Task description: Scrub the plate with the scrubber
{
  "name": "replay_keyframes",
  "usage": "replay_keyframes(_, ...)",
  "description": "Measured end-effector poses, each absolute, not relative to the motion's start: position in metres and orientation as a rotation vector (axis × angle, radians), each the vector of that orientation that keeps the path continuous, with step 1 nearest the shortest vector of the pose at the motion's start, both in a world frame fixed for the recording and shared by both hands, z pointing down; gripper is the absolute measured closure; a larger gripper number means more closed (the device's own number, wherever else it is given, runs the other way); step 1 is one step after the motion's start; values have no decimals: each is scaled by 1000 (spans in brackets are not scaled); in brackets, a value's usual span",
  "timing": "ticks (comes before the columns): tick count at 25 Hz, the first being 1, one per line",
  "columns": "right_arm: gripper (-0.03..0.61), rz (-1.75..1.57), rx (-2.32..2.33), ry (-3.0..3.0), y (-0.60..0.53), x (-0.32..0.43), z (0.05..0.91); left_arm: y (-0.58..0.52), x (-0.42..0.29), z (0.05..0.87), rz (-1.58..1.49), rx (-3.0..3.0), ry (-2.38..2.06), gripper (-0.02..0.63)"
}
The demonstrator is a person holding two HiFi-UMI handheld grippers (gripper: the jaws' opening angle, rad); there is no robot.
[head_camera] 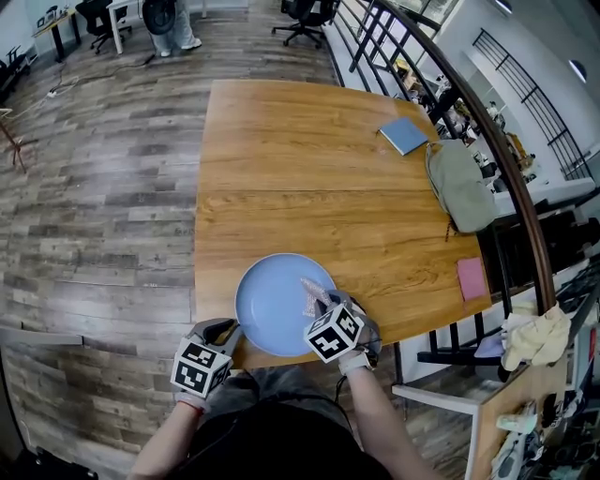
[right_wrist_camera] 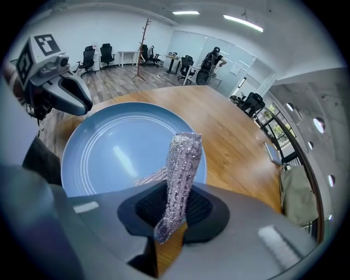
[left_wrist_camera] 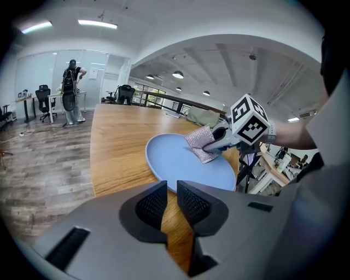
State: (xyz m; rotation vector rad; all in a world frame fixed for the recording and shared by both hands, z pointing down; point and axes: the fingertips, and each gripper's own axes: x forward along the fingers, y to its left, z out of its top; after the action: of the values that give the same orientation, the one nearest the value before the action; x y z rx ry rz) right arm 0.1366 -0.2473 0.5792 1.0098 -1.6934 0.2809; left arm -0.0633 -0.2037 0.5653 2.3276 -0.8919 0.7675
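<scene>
A round blue plate (head_camera: 272,305) lies on the wooden table (head_camera: 309,178) close to its near edge. My right gripper (head_camera: 322,302) is over the plate's right side, shut on a silvery mesh scrubber (head_camera: 311,294). In the right gripper view the scrubber (right_wrist_camera: 179,175) stands up between the jaws above the plate (right_wrist_camera: 115,147). My left gripper (head_camera: 228,330) sits at the plate's near-left rim. In the left gripper view its jaws (left_wrist_camera: 170,191) are shut with nothing between them, and the plate (left_wrist_camera: 180,161) lies just beyond the tips. The scrubber (left_wrist_camera: 199,143) touches the plate's far side there.
Farther back on the table are a blue notebook (head_camera: 404,135), a grey bag (head_camera: 461,184) and a pink pad (head_camera: 472,277) by the right edge. A dark railing (head_camera: 487,141) runs along the right. Far off, a person (head_camera: 172,23) stands among office chairs.
</scene>
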Motion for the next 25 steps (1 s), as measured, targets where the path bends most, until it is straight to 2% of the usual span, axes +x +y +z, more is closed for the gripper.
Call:
replay_keyframes(5, 505, 308, 1171, -1769, -254, 151, 546, -224, -81, 557, 746, 2331, -970, 565)
replay_keyframes(8, 505, 339, 1303, -1889, -261, 157, 521, -244, -92, 547, 710, 2349, -1031, 608)
replay_keyframes(12, 505, 383, 1505, -2070, -273, 166, 484, -271, -99, 526, 638, 2399, -1086, 617)
replay_keyframes(25, 505, 130, 1726, -2330, -280, 165, 380, -318, -85, 407, 125, 2575, -1209, 617)
